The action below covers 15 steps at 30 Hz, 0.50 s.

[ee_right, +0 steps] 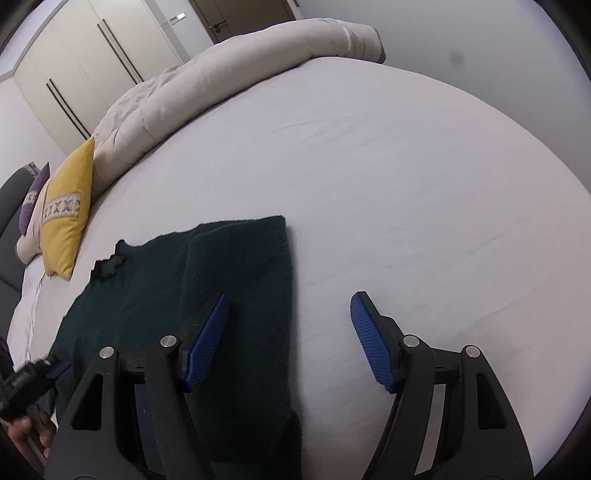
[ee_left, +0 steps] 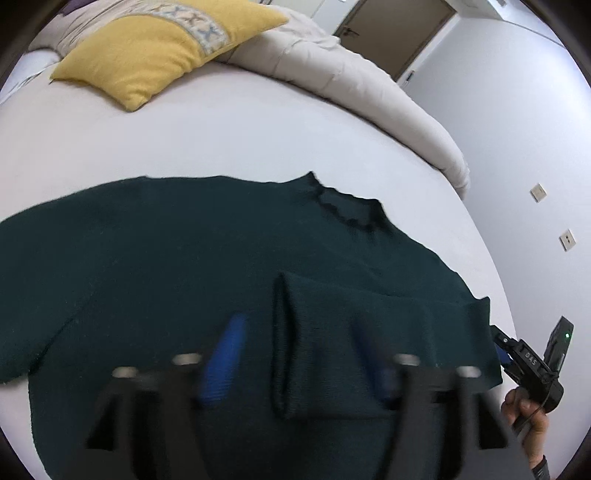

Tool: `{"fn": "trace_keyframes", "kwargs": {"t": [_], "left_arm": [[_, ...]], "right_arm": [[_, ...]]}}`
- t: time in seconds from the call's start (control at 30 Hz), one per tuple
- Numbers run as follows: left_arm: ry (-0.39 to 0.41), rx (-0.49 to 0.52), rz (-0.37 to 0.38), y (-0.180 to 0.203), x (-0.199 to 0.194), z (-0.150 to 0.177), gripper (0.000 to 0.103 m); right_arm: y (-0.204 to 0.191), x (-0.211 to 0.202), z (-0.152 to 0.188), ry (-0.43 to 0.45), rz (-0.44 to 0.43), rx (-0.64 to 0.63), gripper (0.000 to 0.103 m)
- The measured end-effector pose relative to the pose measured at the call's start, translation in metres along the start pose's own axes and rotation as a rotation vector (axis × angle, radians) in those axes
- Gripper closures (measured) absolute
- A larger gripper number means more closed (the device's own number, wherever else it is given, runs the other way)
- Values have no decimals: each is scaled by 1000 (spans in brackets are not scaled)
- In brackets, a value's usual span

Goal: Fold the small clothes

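A dark green sweater [ee_left: 184,251] lies flat on the white bed sheet [ee_left: 240,140], its collar [ee_left: 347,210] toward the pillows. One sleeve [ee_left: 332,332] is folded over the body. My left gripper [ee_left: 299,363] is blurred, low over that sleeve, open, with the cuff between its blue fingers [ee_left: 221,362] and no pad pressing it. In the right wrist view my right gripper [ee_right: 290,343] stands open above the sweater's [ee_right: 240,277] right edge, one finger over the knit, the other over bare sheet [ee_right: 406,203]. A hand holds the right gripper [ee_left: 517,354] at the sweater's edge.
A yellow pillow [ee_left: 155,51] and a rolled beige duvet [ee_left: 332,62] lie along the far side of the bed. A purple cushion [ee_right: 35,199] sits by the headboard. Wardrobe doors [ee_right: 92,74] and a brown door [ee_left: 399,33] stand beyond. The bed edge curves at the right.
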<state>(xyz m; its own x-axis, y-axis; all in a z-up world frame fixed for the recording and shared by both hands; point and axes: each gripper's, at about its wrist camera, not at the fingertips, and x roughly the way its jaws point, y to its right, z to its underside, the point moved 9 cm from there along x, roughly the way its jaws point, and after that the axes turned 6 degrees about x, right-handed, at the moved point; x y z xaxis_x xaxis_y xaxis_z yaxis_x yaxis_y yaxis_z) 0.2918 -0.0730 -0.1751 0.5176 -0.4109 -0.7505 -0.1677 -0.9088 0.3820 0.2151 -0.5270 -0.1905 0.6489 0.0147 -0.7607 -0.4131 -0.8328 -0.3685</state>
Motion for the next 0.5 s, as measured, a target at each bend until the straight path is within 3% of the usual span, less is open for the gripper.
{"fn": "trace_keyframes", "kwargs": {"t": [0.07,0.1,0.13,0.17,0.2,0.3,0.5], "left_arm": [[-10,7,23,5,6,2,34],[-15,17,19,7,9,3,43],[-36,39,2,8,16,6,69],[-65,53,-14,6,24,11,82],[-75,50,-24,4,29,13,88],[-59,56,-14,5,27,9,95],[45,21,-11,-4,-5,-10,95]], "right_arm": [[-2,0,2,-1,-5,3,36],[-3,0,2,-1,-9,4,36],[-5,0,3,-2,-11,-2,36],[-5,0,3,-2,-8,-8,36],[-5,0,3,0,-3,-17,36],[-2,-3,-2,17,11,-11,36],[10,-5,-17,34,16,47,36]]}}
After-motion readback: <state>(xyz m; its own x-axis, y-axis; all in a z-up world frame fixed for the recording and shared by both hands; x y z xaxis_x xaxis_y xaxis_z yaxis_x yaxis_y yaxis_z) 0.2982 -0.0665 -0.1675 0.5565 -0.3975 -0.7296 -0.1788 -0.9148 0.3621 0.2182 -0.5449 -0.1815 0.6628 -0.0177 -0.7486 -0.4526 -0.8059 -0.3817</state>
